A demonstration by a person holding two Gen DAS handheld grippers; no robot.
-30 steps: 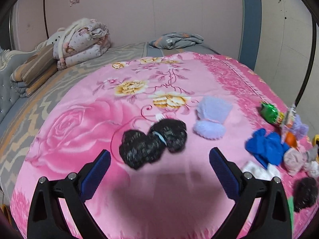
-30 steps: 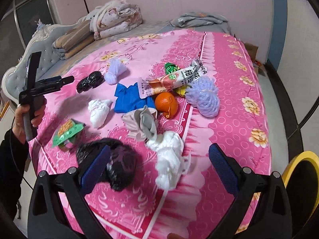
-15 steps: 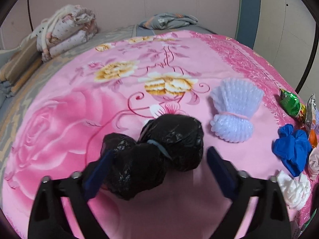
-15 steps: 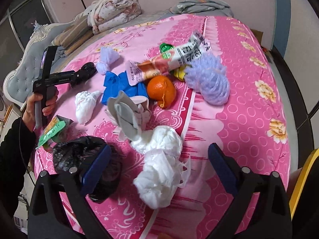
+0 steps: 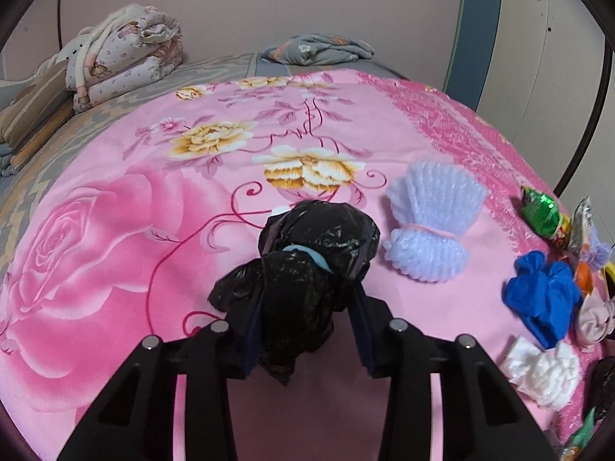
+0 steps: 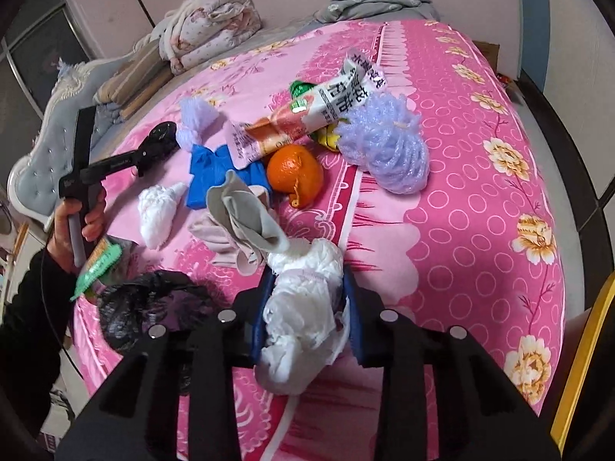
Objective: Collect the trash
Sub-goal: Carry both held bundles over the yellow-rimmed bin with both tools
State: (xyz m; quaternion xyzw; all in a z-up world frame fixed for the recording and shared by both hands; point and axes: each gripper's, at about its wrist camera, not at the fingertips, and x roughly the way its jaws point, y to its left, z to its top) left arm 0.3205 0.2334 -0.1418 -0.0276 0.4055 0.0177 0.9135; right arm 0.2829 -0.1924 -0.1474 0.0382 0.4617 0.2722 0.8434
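With both grips set, lift straight up so neither bundle snags. Left gripper (image 5: 305, 326) is clamped on the black bag (image 5: 307, 269) at the blanket's (image 5: 115, 238) centre; right gripper (image 6: 307, 315) on the white wad (image 6: 303, 307) at 6 o'clock. A second ago both stood wide, jaws just closing.

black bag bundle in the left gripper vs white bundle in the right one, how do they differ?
Colour: the black bag bundle is glossy black plastic, the white bundle is matte, crinkled white.
Tie: the black bag bundle is cinched by a light blue band; no band shows on the white bundle.
Neighbours: the black one lies apart from other items, the white one touches a grey cloth.
Shared: each is pinched between closed jaws, on the pink blanket.
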